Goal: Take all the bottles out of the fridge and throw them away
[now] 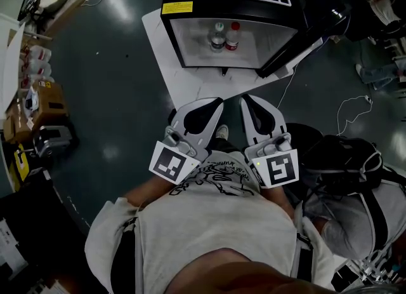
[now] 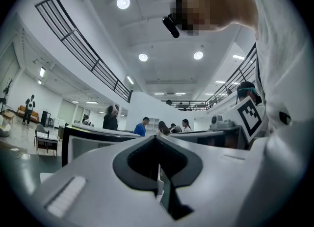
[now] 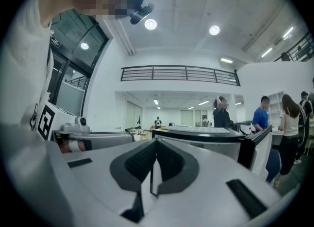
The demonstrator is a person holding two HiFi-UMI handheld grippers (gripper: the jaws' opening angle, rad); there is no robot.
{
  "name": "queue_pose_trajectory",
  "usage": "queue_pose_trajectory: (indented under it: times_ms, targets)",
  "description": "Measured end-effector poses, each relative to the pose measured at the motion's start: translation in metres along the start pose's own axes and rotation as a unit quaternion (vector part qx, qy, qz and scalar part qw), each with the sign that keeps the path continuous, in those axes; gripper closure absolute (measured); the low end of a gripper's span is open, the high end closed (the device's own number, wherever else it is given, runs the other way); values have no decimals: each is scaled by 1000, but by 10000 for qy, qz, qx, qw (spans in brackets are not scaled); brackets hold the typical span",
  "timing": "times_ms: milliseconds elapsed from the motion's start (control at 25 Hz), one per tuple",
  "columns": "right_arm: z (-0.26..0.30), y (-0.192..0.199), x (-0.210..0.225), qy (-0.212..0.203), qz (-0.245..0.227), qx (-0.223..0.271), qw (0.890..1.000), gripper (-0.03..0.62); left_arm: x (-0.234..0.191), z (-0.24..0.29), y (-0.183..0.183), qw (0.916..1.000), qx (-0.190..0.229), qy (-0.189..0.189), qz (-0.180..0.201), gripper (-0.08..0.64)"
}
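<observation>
A small black fridge (image 1: 229, 0) stands on a white board (image 1: 190, 86) with its door (image 1: 298, 42) swung open to the right. Two bottles stand side by side inside: a clear one with a white cap (image 1: 217, 36) and one with a red cap (image 1: 233, 36). My left gripper (image 1: 214, 102) and right gripper (image 1: 246, 100) are held side by side in front of the person's chest, short of the board's near edge, both pointing at the fridge. Both are shut with nothing between the jaws. The left gripper view shows its shut tips (image 2: 156, 138) before the fridge top (image 2: 93, 134); the right gripper view shows its own (image 3: 156, 140).
A dark backpack (image 1: 346, 159) and a grey bag (image 1: 355, 223) lie on the floor at the right. Cardboard boxes (image 1: 44, 105) and clutter line the left edge. A thin cable (image 1: 352, 105) trails right of the board. Several people (image 3: 260, 113) stand beyond the fridge.
</observation>
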State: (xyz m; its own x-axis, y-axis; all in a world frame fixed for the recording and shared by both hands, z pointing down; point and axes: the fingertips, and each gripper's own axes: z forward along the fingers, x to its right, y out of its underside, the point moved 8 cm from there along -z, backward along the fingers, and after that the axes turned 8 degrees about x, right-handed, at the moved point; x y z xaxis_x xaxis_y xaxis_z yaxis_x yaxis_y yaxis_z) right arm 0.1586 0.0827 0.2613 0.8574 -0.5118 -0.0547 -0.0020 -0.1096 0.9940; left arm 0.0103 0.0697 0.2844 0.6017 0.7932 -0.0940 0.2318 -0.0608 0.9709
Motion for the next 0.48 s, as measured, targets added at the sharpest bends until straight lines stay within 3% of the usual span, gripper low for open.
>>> queue_pose_trajectory:
  times_ms: [480]
  targets:
    - [13, 0, 39, -90, 54, 15, 9999, 583, -6, 38, 3, 9999, -16, -136, 15, 552]
